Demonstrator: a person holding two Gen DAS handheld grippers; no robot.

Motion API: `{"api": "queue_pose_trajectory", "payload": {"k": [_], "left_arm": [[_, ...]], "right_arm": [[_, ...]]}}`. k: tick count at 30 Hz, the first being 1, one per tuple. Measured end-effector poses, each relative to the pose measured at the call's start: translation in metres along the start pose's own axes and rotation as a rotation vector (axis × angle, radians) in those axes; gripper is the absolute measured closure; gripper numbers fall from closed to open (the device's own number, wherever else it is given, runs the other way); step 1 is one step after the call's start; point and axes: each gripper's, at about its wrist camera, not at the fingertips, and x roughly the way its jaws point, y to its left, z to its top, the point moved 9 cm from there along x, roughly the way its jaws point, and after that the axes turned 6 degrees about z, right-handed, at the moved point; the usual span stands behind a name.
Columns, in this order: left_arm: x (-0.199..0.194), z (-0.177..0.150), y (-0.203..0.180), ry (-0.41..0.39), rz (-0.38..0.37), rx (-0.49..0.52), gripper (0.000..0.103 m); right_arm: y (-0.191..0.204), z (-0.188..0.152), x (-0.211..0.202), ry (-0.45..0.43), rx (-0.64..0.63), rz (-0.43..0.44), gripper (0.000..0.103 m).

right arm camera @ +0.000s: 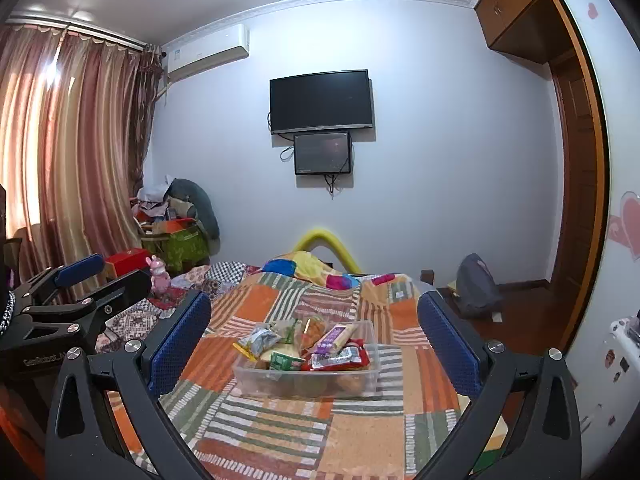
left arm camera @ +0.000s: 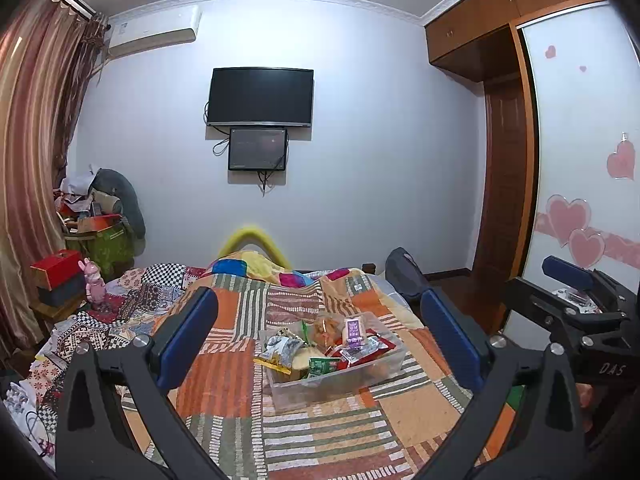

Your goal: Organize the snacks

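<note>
snacks [left arm camera: 320,344] untouched, both hand-held grippers [left arm camera: 320,336] agape

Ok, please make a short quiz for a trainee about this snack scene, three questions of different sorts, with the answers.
1. True or false: the clear plastic bin stands on the floor.
2. Multiple choice: the purple-labelled snack packet lies (a) in the bin, on top of the other snacks, (b) on the quilt beside the bin, (c) in the right gripper.
3. Fill in: both the left gripper and the right gripper are ____ and hold nothing.

Key:
1. False; it stands on the patchwork quilt on the bed.
2. a
3. open
</note>
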Motion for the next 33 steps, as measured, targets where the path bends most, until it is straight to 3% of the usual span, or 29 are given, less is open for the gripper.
{"api": "queue_pose_trajectory", "payload": {"k": [33], "left_arm": [[0.004,-0.005,-0.006,0.017,-0.024,-0.001,0.0]], "right_arm": [[-0.003,-0.011,-0.008,0.012,0.007,-0.014,0.0]]}}
